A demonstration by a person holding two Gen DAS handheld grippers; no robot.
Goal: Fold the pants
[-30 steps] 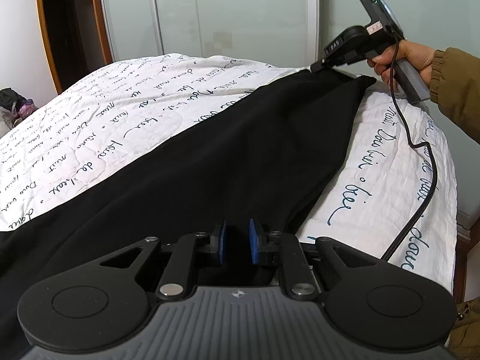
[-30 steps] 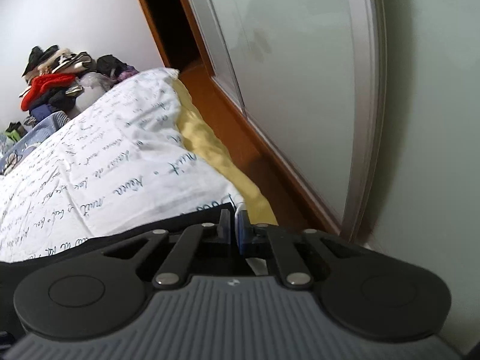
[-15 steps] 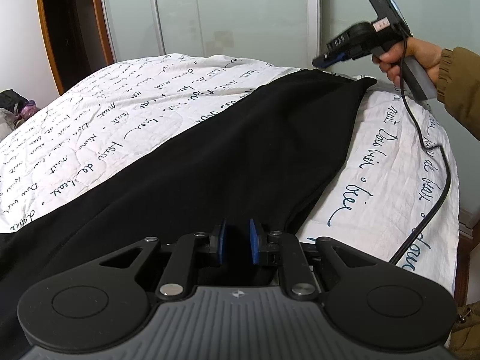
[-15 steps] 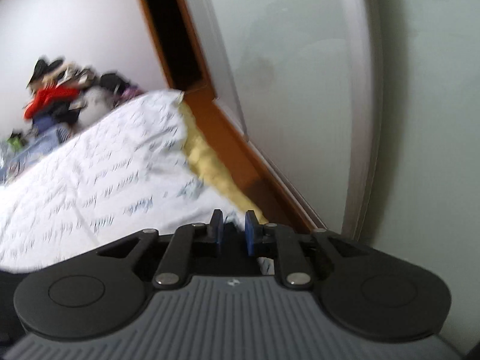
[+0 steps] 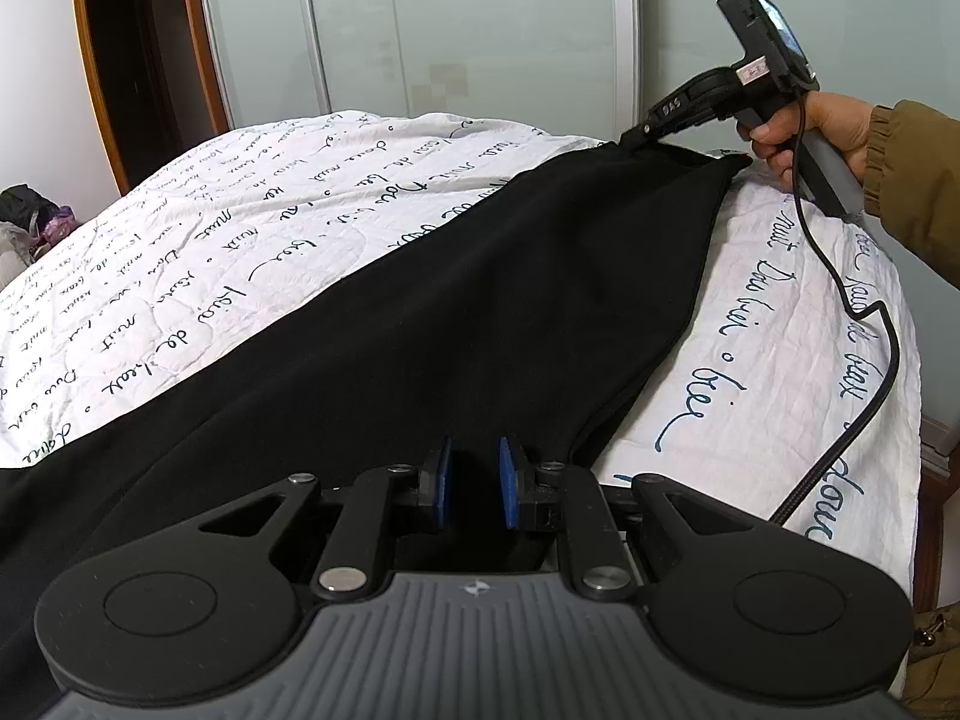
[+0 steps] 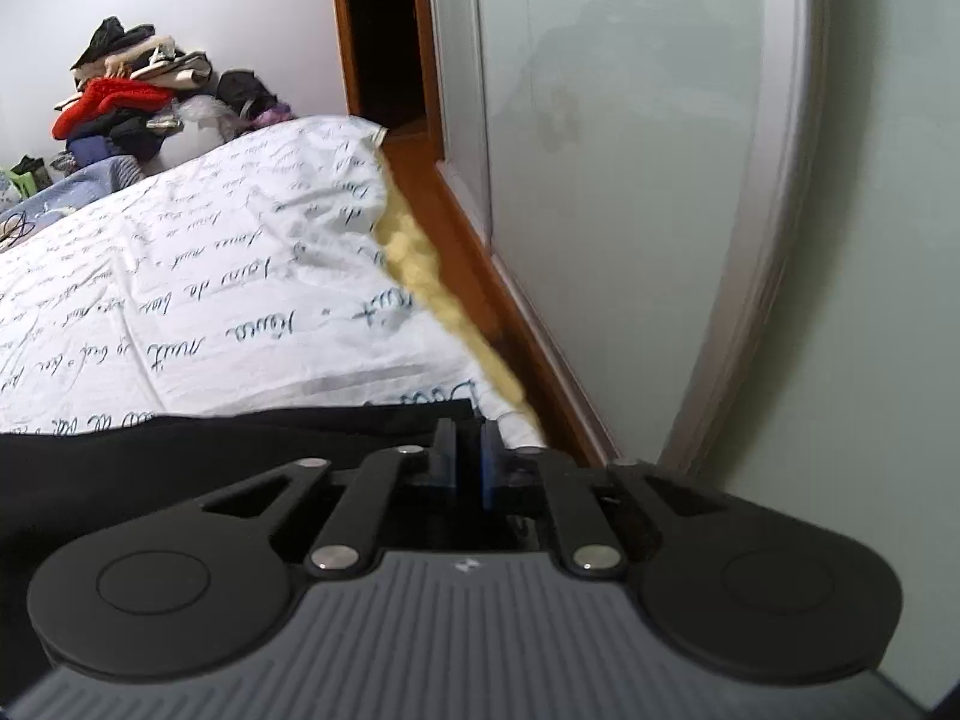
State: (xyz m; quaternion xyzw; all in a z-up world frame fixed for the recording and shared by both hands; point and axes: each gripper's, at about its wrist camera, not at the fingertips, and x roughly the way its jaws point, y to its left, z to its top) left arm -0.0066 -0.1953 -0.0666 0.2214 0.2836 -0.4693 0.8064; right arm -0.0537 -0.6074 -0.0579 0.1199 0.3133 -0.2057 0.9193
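Since the black pants (image 5: 480, 300) lie long across the bed cover (image 5: 210, 252), the main risk is cloth slipping: the left gripper (image 5: 474, 489) pinches the near edge, while the right gripper (image 6: 469, 456) is closing on the far corner. A thin bite there would skew any fold. Cover script reads partly "nuit"; gripper tag (image 5: 673, 114) illegible.

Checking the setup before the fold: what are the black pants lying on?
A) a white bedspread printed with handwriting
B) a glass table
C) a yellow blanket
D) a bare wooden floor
A: the black pants are spread across a white bedspread covered in cursive script.
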